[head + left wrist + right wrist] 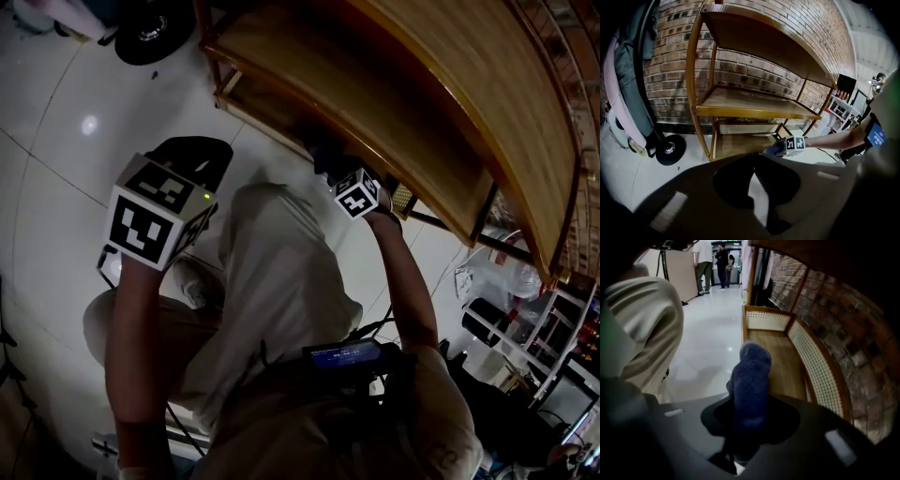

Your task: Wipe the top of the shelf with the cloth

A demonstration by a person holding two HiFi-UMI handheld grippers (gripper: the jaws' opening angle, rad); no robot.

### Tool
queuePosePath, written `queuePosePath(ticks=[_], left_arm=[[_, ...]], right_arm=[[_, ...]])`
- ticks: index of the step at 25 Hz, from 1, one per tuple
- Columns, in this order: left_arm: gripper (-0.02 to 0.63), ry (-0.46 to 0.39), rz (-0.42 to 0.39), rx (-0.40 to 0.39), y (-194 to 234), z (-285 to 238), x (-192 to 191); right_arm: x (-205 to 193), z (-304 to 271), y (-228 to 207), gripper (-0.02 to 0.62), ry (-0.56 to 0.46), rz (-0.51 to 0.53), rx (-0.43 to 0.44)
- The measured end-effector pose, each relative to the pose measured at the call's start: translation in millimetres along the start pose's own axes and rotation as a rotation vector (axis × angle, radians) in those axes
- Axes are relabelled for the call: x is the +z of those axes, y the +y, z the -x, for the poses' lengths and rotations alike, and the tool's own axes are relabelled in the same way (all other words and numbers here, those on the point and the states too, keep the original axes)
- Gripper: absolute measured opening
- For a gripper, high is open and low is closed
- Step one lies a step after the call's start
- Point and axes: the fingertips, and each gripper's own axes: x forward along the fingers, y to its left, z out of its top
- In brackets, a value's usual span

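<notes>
- Blue cloth (326,165), head view: the right gripper (339,178) is clamping it and reaching low, under the edge of a lower board of the shelf (309,84). The left gripper (192,157) is hovering over the floor (56,141), well apart from the shelf. The top board (469,103) is lying bare, with nothing touching it.
- Left gripper view: the left gripper (753,171) is carrying nothing, its jaws meeting at the tips. Beyond it, the right gripper (780,148) is holding the cloth (771,150) just beside the bottom board (738,143), while the top board (759,37) is standing high above both.
- Right gripper view: the cloth (751,380) is bulging up from between the jaws of the right gripper (749,423), which are pinching its lower end. The bottom board (780,357) is lying just ahead.
- Progress, as a judgement: the cloth is in hand, so the pickup is done, but wiping of the top is not yet beginning. The whole stroke is remaining, and the cloth is needing to be raised past the middle board first.
</notes>
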Motion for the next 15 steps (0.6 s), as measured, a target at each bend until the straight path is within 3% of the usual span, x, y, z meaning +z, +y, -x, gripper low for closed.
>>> queuePosePath(ticks=[10, 15], left_arm=[[0.005, 0.031, -0.035, -0.044, 0.9, -23.8, -8.2], [0.005, 0.007, -0.007, 0.014, 34.0, -11.0, 1.0]], right_arm=[[-157.2, 38.5, -12.5, 0.117, 0.256, -0.175, -0.095], [-172.5, 37.4, -27.7, 0.126, 0.3, -0.232, -0.114]])
